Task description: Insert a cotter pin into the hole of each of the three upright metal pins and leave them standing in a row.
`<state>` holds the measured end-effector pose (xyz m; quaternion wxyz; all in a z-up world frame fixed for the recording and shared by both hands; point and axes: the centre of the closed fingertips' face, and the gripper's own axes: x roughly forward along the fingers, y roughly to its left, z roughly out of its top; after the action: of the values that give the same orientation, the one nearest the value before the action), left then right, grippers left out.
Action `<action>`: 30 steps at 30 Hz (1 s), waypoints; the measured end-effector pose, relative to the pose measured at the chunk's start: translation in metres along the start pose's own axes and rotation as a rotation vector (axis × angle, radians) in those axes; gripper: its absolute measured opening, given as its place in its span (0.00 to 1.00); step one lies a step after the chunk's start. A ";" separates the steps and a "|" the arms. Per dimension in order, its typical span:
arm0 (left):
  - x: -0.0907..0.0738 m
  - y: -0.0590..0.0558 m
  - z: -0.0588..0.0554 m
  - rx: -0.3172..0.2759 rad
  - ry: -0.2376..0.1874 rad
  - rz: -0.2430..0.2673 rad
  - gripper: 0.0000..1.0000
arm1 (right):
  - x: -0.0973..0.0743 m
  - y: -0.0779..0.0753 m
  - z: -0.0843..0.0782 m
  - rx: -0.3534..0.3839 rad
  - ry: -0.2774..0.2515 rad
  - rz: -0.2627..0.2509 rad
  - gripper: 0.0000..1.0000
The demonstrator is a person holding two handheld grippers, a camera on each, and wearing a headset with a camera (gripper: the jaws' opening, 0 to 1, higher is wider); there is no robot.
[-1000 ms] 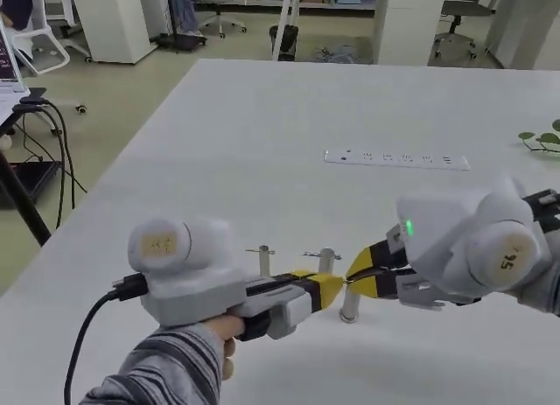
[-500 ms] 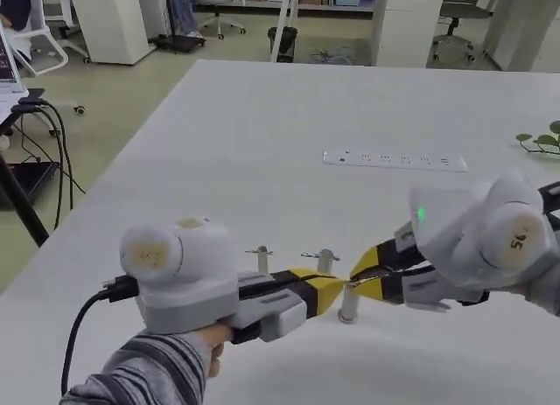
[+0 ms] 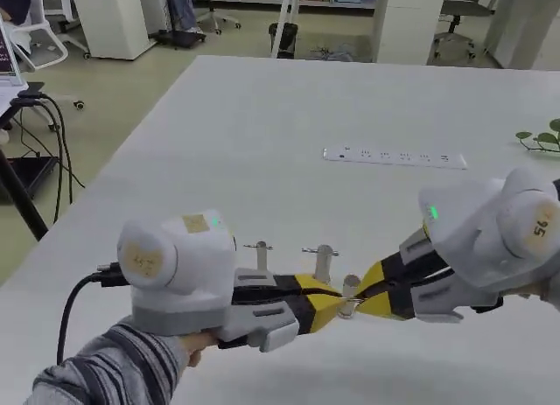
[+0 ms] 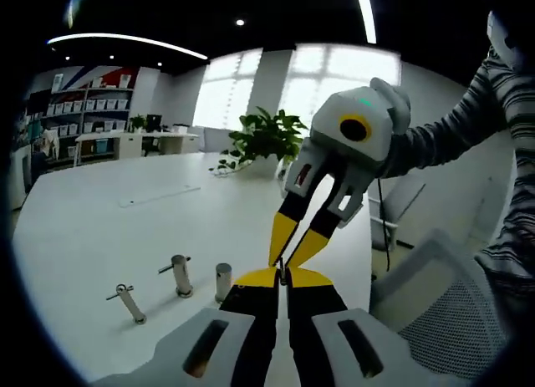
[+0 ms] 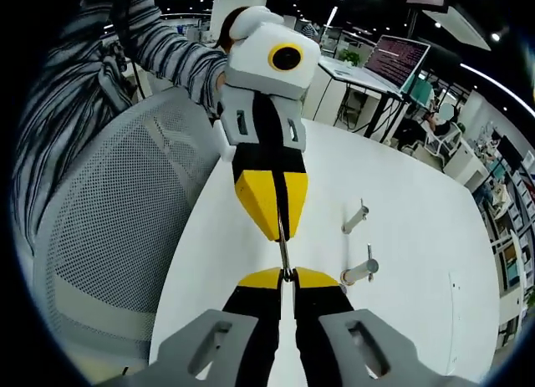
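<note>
Cotter pin (image 5: 283, 252) in right gripper (image 5: 284, 276)

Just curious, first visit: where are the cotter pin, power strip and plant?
cotter pin (image 5: 282, 252), right gripper view, its thin shaft.
power strip (image 3: 394, 157), head view, its top face.
plant (image 4: 263, 140), left gripper view, its leaves.

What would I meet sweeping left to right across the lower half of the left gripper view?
first metal pin, already pinned → second metal pin, already pinned → third metal pin, bare → loose cotter pin, held off the table → mesh chair back
</note>
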<state>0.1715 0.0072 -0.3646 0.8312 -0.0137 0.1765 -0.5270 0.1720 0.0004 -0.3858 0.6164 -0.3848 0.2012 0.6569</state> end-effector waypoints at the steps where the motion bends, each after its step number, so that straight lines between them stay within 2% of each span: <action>1: 0.000 0.000 -0.002 0.013 0.009 0.000 0.00 | 0.000 0.001 0.000 -0.005 0.002 0.002 0.00; 3: 0.001 0.001 -0.004 0.010 0.024 0.012 0.00 | -0.001 -0.001 0.000 -0.027 0.011 -0.009 0.00; 10: 0.004 0.007 -0.005 0.059 0.033 0.074 0.01 | 0.000 -0.003 -0.003 -0.065 0.040 -0.029 0.00; 13: 0.004 0.009 -0.008 0.078 0.042 0.090 0.06 | -0.001 -0.006 -0.004 -0.074 0.048 -0.046 0.00; 16: 0.006 0.011 -0.012 0.101 0.055 0.114 0.15 | -0.001 -0.008 -0.006 -0.065 0.050 -0.061 0.00; 21: 0.009 0.017 -0.015 0.124 0.063 0.162 0.24 | -0.002 -0.013 -0.015 -0.045 0.067 -0.088 0.00; 24: 0.011 0.022 -0.016 0.147 0.065 0.203 0.26 | -0.004 -0.017 -0.022 -0.028 0.076 -0.109 0.00; 30: 0.016 0.031 -0.019 0.133 0.054 0.269 0.28 | -0.006 -0.025 -0.038 0.002 0.107 -0.145 0.00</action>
<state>0.1982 0.0101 -0.3935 0.8882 0.0795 0.1639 -0.4217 0.2053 -0.0277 -0.3992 0.6509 -0.4325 0.2062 0.5889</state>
